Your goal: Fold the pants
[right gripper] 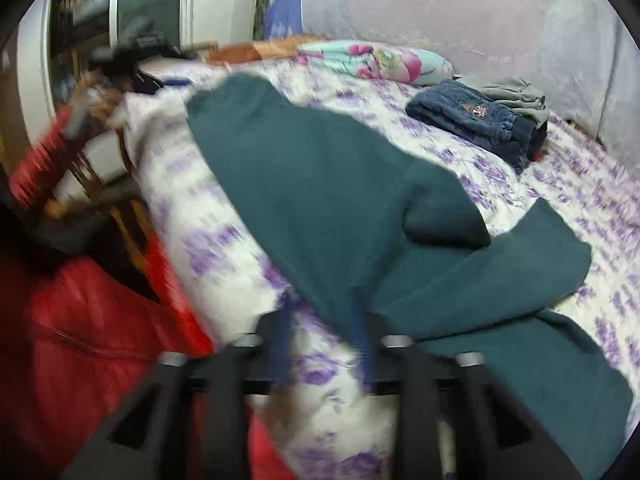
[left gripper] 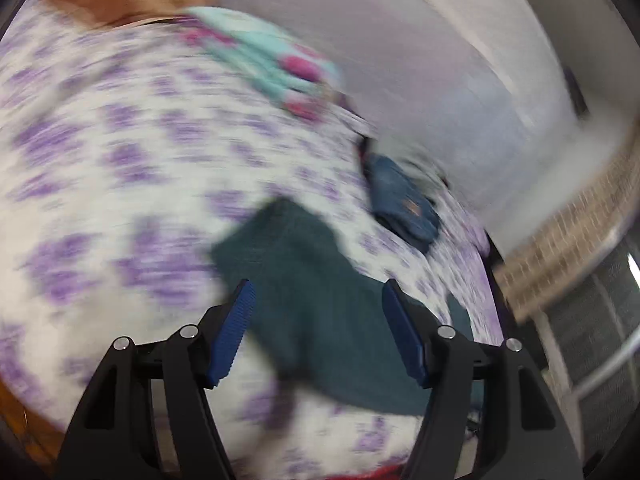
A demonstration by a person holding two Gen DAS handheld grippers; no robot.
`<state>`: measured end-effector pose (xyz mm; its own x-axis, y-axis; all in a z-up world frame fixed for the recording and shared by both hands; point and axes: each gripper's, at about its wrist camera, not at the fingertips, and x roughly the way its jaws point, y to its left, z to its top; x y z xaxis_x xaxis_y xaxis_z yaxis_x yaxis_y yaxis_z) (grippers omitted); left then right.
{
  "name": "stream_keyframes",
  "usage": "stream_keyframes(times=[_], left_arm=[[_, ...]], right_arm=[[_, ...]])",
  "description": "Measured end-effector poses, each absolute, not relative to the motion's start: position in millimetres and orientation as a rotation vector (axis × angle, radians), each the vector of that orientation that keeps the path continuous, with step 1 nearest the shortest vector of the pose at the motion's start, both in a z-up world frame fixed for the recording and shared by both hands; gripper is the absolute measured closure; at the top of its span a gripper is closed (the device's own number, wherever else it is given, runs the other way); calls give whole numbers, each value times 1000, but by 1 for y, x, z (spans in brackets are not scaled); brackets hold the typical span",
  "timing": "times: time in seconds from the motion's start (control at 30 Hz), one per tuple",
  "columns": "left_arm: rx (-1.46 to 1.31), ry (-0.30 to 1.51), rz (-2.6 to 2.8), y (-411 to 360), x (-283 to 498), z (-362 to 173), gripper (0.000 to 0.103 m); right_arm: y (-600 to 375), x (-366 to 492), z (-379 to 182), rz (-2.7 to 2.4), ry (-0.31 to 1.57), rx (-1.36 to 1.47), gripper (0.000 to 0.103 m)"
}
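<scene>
Dark teal pants [right gripper: 320, 184] lie spread on a white bedsheet with purple flowers [right gripper: 192, 248], one leg folded back across the other. In the left wrist view the pants [left gripper: 320, 312] lie below and between my fingers. My left gripper [left gripper: 316, 292] is open and empty above them. My right gripper [right gripper: 324, 316] is partly open, with the pants' edge near its right finger; the frame is blurred. Both views are smeared by motion.
Folded blue jeans [right gripper: 476, 120] and a grey garment [right gripper: 508, 94] lie at the far right of the bed. A teal and pink pillow [right gripper: 376, 60] lies by the wall. A red bag [right gripper: 80, 320] and wooden furniture [right gripper: 124, 216] stand left of the bed.
</scene>
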<state>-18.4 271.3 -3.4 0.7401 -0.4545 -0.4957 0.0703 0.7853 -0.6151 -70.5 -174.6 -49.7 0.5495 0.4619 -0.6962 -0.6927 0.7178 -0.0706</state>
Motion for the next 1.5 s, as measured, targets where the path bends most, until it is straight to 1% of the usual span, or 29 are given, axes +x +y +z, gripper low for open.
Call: stream_keyframes(times=[0.03,0.07,0.1,0.13,0.17,0.2,0.3,0.33,0.37,0.47,0.6,0.67,0.7,0.8,0.83,0.87,0.93,0.97,1.0,1.03,1.07,1.2,1.3,1.37,1.4,1.43,1.47,1.5], left_arm=[[-581,694,-333,258,-12,-3,33],[-563,714,-356,244,-4,-6,21],[-549,748,-372,232,8,-13,14],[-530,802,-362,220,24,-28,14],[-515,845,-323,214,37,-40,14],[-503,861,-286,210,44,-48,12],[-488,756,-320,198,39,-22,11],[-491,723,-364,195,36,-14,10],[-485,690,-394,192,34,-6,6],[-393,632,-345,182,41,7,5],[-342,658,-196,185,67,-13,5],[-362,692,-185,195,79,-36,5],[-346,688,-169,194,83,-45,5],[-215,654,-124,174,77,-39,5],[-180,674,-128,168,79,-40,5],[-160,688,-131,165,82,-42,5],[-179,692,-142,170,82,-43,5],[-198,686,-152,173,81,-43,5],[-214,679,-161,175,80,-43,5],[-227,674,-167,177,80,-43,5],[-230,673,-169,177,80,-43,5],[-220,676,-162,174,81,-42,5],[-231,671,-169,174,80,-42,5],[-234,669,-170,175,80,-42,5],[-234,669,-169,174,80,-42,5],[-233,670,-168,174,80,-42,5],[-231,672,-167,174,80,-42,5],[-227,676,-163,173,81,-43,5]], right_arm=[[-180,-73,-41,714,680,-315,50],[-186,-76,-29,729,649,-258,50],[-190,-76,-22,738,635,-214,50],[-195,-76,-16,737,622,-175,49],[-199,-73,-11,711,608,-139,45],[-202,-68,-9,670,604,-132,39],[-209,-37,-4,449,627,-150,32],[-213,-23,-3,396,651,-134,31],[-219,-2,-1,335,679,-109,30],[-235,58,-1,222,748,-24,15],[-245,123,-9,48,850,70,12],[-242,143,-20,34,922,81,12],[-237,150,-27,30,951,68,12],[-213,162,-46,-1,998,-71,12],[-208,164,-51,-14,1000,-124,13],[-204,165,-57,-19,1000,-173,15],[-208,161,-60,-7,985,-181,25],[-215,158,-58,0,979,-155,44],[-222,155,-56,-7,973,-136,77],[-231,149,-53,-6,962,-107,89],[-240,145,-49,8,957,-73,98],[-282,93,-23,50,812,115,100],[-333,20,1,73,640,354,100],[-377,-36,2,40,536,515,100],[-395,-55,0,16,505,580,96],[-406,-73,-1,-16,479,609,94],[-405,-74,1,-44,482,577,77],[-394,-72,5,-79,502,497,29]])
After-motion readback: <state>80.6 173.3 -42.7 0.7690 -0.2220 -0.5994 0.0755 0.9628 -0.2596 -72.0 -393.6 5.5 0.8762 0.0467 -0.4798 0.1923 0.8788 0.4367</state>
